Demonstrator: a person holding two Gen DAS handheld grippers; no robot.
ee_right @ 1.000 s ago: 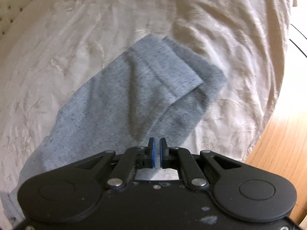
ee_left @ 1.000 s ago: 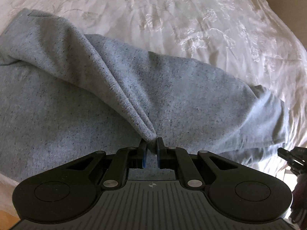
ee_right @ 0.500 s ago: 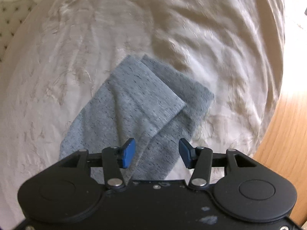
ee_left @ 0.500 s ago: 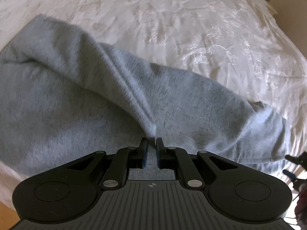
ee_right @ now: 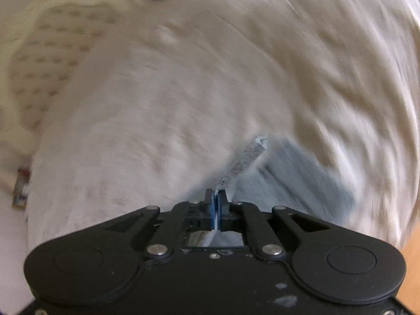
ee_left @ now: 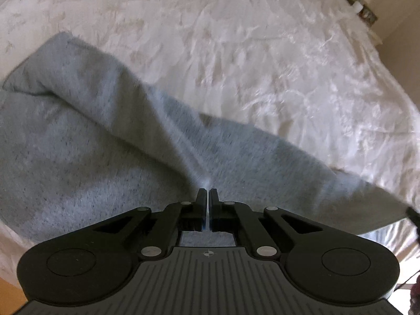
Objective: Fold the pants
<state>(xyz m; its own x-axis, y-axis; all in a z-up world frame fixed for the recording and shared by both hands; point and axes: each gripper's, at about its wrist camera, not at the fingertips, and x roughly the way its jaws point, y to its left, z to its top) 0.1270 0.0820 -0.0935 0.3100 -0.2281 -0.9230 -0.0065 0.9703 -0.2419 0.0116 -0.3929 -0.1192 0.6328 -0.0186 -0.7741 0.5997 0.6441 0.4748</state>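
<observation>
Two grippers each pinch the same grey pants. On the left gripper [ee_left: 208, 193], the black fingers [ee_left: 200, 197] are pressed nearly together around a raised ridge of the pants [ee_left: 105, 141], which rises to a peak right at the fingertips. From there the fabric slopes away to both sides: a wide, thick mass to the left and a long stretch running to the right, its far end hanging past the view's right edge. Under and beyond the fabric lies a white, crinkled bedspread [ee_left: 262, 52] with a faint embossed pattern. A small cluttered surface [ee_left: 363, 10] sits at the far top right, beside a beige wall.

On the right gripper [ee_right: 215, 197], the blue-padded fingers [ee_right: 208, 204] are clamped on a thin edge of the pants [ee_right: 302, 181], which stands up on its side and runs away toward the upper right. More grey cloth lies flat just to the right, on the bedspread [ee_right: 170, 105]. This view is heavily blurred. A cream, tufted headboard [ee_right: 47, 60] shows at upper left, and wood floor [ee_right: 409, 270] at the lower right.
</observation>
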